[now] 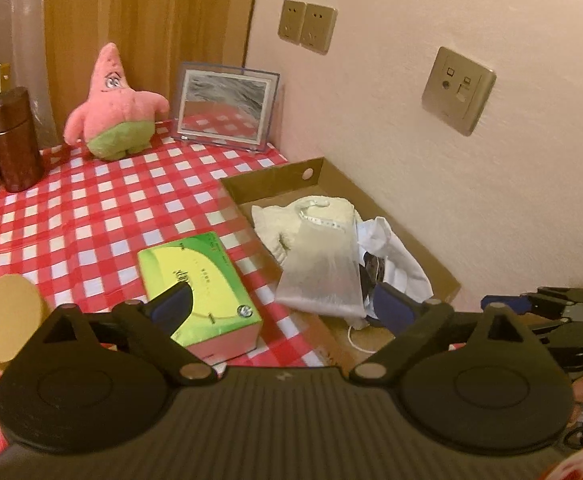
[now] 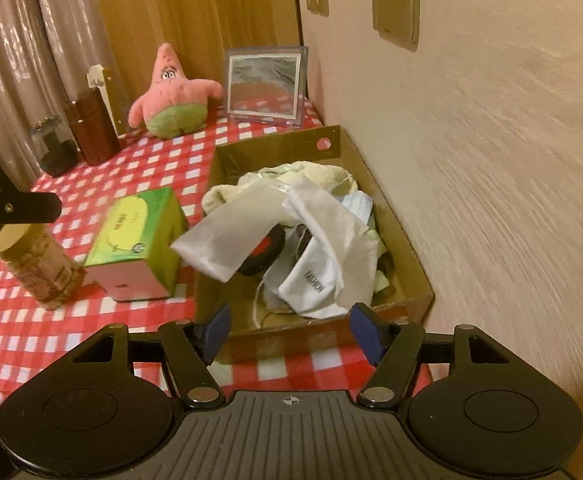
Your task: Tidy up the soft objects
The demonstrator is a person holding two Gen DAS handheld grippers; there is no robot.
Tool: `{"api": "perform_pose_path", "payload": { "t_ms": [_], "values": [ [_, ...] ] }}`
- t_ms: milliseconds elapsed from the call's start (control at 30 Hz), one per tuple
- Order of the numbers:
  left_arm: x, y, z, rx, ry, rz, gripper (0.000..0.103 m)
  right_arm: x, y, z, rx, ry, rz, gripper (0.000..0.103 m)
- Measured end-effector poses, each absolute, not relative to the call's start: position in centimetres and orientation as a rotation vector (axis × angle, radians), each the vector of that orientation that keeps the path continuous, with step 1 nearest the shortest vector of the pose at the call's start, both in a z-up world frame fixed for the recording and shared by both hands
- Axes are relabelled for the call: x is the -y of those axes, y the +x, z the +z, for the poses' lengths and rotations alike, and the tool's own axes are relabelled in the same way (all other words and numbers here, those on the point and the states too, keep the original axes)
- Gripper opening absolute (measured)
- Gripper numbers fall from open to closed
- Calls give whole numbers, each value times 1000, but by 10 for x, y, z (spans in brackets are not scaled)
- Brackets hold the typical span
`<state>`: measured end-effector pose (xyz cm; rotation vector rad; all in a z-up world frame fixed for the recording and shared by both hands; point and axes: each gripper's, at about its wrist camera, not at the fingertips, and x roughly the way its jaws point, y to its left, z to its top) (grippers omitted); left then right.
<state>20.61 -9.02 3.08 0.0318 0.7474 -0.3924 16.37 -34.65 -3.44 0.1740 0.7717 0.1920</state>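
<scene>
A cardboard box (image 2: 407, 276) is set on the checked cloth (image 1: 71, 216) against the wall (image 1: 431, 128), and the soft things are heaped inside it: a cream knit (image 2: 319, 176) at the far end, a white bag (image 2: 323, 248) printed FASHION in the middle, and a grey pouch (image 2: 231, 236) draped over the box's left rim with its end hanging outside.

The right gripper (image 2: 293, 332) is held just short of the box's near wall, jaws spread wide — nothing is between them, and the pile lies ahead of the pads, apart from them. The left gripper (image 1: 287, 304) is also spread wide and empty; in the left wrist view the grey pouch (image 1: 323, 264) is seen ahead between the two fingers, close to the right one, though contact cannot be judged there.

A green tissue box (image 2: 139, 240) stands just left of the cardboard box, with a tube (image 2: 35, 264) tilted beside it. Further back — well apart from both grippers — a pink star plush (image 1: 111, 108), a brown canister (image 1: 13, 140) and a picture frame (image 1: 227, 108) are placed near the curtain (image 1: 147, 24).
</scene>
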Motion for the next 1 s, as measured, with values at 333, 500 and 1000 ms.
{"api": "perform_pose_path", "payload": {
  "t_ms": [333, 500, 1000],
  "values": [
    [66, 170, 42, -724, 12, -276, 103, 337, 138, -21, -745, 215, 184, 68],
    [54, 154, 43, -730, -1, -239, 103, 327, 129, -13, -736, 209, 185, 69],
    [27, 87, 52, -684, -3, -130, 103, 299, 86, 8, -679, 182, 187, 69]
  ]
}}
